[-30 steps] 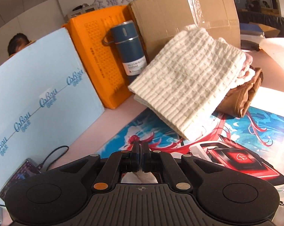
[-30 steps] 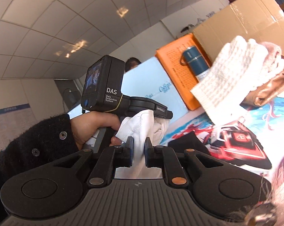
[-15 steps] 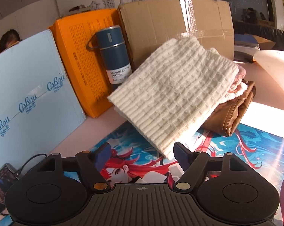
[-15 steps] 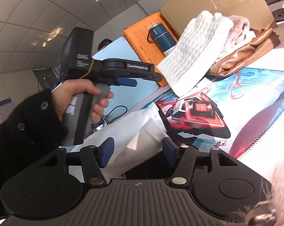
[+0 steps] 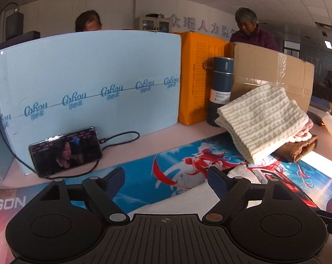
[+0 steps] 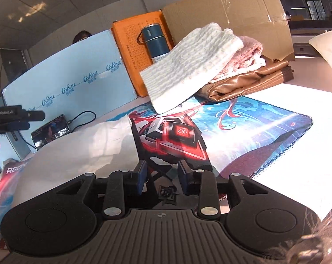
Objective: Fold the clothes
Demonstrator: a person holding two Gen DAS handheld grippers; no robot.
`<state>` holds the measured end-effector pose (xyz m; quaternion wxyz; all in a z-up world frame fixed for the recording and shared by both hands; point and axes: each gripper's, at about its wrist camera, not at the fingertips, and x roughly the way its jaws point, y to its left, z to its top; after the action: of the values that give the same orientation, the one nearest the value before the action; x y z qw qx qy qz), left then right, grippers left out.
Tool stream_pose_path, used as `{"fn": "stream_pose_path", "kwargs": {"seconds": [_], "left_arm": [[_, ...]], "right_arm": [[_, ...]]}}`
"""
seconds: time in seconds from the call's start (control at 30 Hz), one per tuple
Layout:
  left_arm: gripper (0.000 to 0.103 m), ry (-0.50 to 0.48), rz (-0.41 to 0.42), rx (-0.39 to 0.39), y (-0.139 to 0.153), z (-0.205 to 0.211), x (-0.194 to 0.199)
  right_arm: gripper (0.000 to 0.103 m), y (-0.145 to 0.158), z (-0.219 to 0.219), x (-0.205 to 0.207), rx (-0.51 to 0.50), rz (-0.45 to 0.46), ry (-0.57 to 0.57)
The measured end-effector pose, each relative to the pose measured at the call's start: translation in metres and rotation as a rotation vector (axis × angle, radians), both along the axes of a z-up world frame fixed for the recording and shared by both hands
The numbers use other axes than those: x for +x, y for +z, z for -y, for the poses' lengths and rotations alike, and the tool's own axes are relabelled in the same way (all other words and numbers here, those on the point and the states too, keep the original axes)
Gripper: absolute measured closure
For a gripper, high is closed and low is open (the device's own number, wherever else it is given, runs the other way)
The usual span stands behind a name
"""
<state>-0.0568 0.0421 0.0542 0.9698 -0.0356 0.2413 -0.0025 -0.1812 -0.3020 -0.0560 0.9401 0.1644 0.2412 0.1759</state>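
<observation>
The white garment [image 6: 82, 151] lies at the right wrist frame's left centre on the printed mat [image 6: 254, 118], soft, light and floppy, best pinched at a hemmed edge, while the left gripper [image 5: 166, 176] gapes wide and the right gripper [image 6: 162, 172] stands partly spread, both empty.

Both grippers are matte black plastic. The left gripper [image 5: 166, 177] has dark blue pads [image 5: 216, 179] and brass-coloured pivot screws. The right gripper [image 6: 162, 172] has ribbed housing and silver screws.
</observation>
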Motion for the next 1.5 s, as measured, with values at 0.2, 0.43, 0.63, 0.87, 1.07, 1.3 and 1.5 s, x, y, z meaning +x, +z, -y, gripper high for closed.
{"fn": "stream_pose_path", "kwargs": {"seconds": [0.2,0.43,0.63,0.87,1.07,1.3,1.5], "left_arm": [[0.015,-0.019,0.001,-0.121,-0.018,-0.026,-0.029],[0.011,-0.053,-0.020,-0.199,-0.033,-0.041,-0.023],[0.011,-0.041,-0.073,-0.296,-0.044,-0.063,0.004],[0.050,-0.115,-0.182,-0.382,-0.075,-0.053,0.037],[0.092,-0.127,-0.140,-0.331,-0.071,-0.058,0.024],[0.093,-0.001,0.040,-0.307,-0.034,-0.111,-0.039],[0.093,0.227,0.162,-0.258,-0.011,-0.184,-0.108]], "right_arm": [[0.038,0.009,0.041,0.001,0.297,-0.236,0.078],[0.034,0.010,0.027,0.025,0.454,-0.521,0.171],[0.029,0.017,-0.002,0.045,0.414,-0.586,0.151],[0.035,0.019,-0.049,0.042,0.347,-0.487,0.114],[0.081,0.014,-0.071,0.044,0.332,-0.382,0.094],[0.089,0.056,-0.126,0.050,0.351,-0.230,0.327],[0.090,0.080,-0.223,0.057,0.318,-0.189,0.555]]}}
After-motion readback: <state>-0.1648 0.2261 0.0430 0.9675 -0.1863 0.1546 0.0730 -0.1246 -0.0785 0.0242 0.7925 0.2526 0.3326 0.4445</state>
